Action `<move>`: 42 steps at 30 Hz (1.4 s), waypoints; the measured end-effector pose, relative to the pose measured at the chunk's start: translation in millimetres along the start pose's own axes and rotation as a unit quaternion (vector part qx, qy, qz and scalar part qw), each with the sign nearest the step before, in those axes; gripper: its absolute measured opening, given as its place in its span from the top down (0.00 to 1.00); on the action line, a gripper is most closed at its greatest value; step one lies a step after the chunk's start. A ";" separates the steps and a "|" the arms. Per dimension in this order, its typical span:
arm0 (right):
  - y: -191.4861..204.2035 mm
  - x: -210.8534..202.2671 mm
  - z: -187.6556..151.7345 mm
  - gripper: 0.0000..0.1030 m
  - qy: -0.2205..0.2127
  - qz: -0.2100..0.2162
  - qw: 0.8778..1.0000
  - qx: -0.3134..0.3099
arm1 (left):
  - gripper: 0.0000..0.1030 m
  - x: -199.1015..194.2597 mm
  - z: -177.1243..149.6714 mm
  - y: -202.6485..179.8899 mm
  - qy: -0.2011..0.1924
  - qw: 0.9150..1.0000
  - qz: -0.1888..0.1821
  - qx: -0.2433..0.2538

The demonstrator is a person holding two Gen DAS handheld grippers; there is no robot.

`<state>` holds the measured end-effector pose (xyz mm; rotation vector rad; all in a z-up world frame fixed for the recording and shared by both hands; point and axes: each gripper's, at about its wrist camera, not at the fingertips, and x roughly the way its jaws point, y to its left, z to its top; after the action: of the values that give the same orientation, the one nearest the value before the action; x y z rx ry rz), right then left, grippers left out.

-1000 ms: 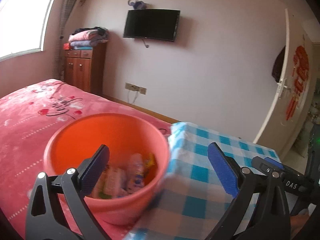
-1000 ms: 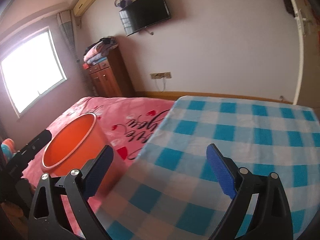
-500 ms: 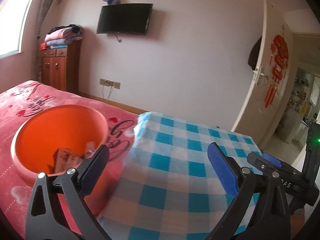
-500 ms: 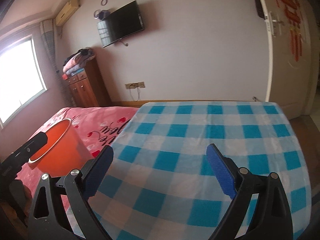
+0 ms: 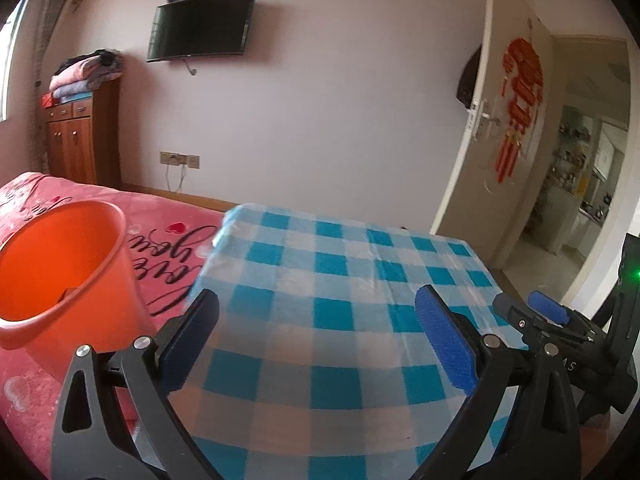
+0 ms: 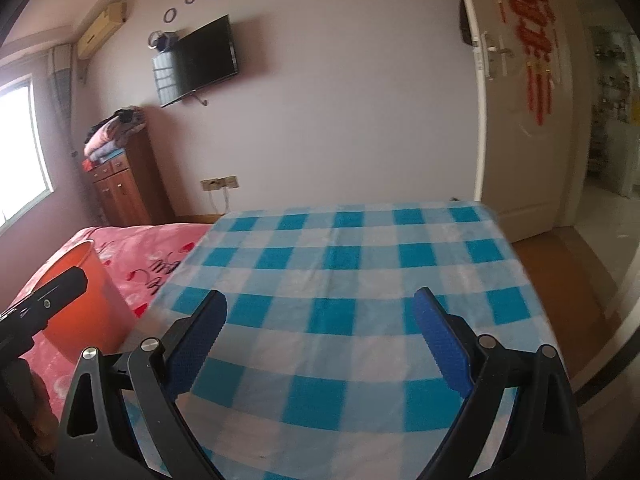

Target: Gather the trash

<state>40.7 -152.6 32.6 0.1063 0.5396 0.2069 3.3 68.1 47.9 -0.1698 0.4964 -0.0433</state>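
An orange plastic bucket (image 5: 60, 272) stands on the pink bedspread at the left of the left wrist view; only a dark scrap shows inside it from this angle. It also shows at the left edge of the right wrist view as the bucket (image 6: 88, 312). My left gripper (image 5: 316, 316) is open over the blue-and-white checked tablecloth (image 5: 340, 280), with nothing between its blue pads. My right gripper (image 6: 320, 316) is open too, above the same cloth (image 6: 352, 264). No loose trash lies on the cloth.
A pink bed (image 5: 168, 224) adjoins the table on the left. A wooden cabinet (image 5: 80, 136) with folded blankets and a wall television (image 5: 200, 26) stand behind. An open white door (image 5: 508, 120) is at the right, with wooden floor (image 6: 560, 264) beside the table.
Both views have swung right, away from the bucket and onto the checked table. The bucket has slid to the left edge and its contents have gone out of sight. Both grippers stay open.
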 end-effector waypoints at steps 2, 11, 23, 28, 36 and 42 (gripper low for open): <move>-7.8 -4.3 -3.0 0.10 -0.004 -0.014 1.000 0.000 | 0.04 3.2 -2.5 -8.1 0.005 1.000 -0.006 0.005; -35.1 -17.9 -21.8 0.10 -0.013 -0.065 0.998 -0.001 | 0.04 21.1 -16.4 -44.3 0.029 0.999 -0.029 0.026; -60.4 -20.2 -47.7 0.10 -0.005 -0.113 0.994 -0.006 | 0.04 40.7 -38.8 -69.6 0.055 0.997 -0.035 0.040; -68.9 -19.0 -54.2 0.10 -0.005 -0.130 0.991 -0.007 | 0.04 46.5 -45.1 -75.1 0.059 0.997 -0.035 0.041; -80.2 -18.4 -59.6 0.10 -0.009 -0.147 0.989 -0.003 | 0.04 57.4 -55.1 -85.1 0.073 0.996 -0.031 0.049; -83.4 -17.3 -61.6 0.10 -0.010 -0.148 0.989 -0.002 | 0.04 65.3 -62.1 -90.5 0.083 0.995 -0.025 0.055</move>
<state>8.1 -234.9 -24.2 0.0236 0.5283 -0.0835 31.0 -35.9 -20.9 -0.0700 0.6536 -0.1352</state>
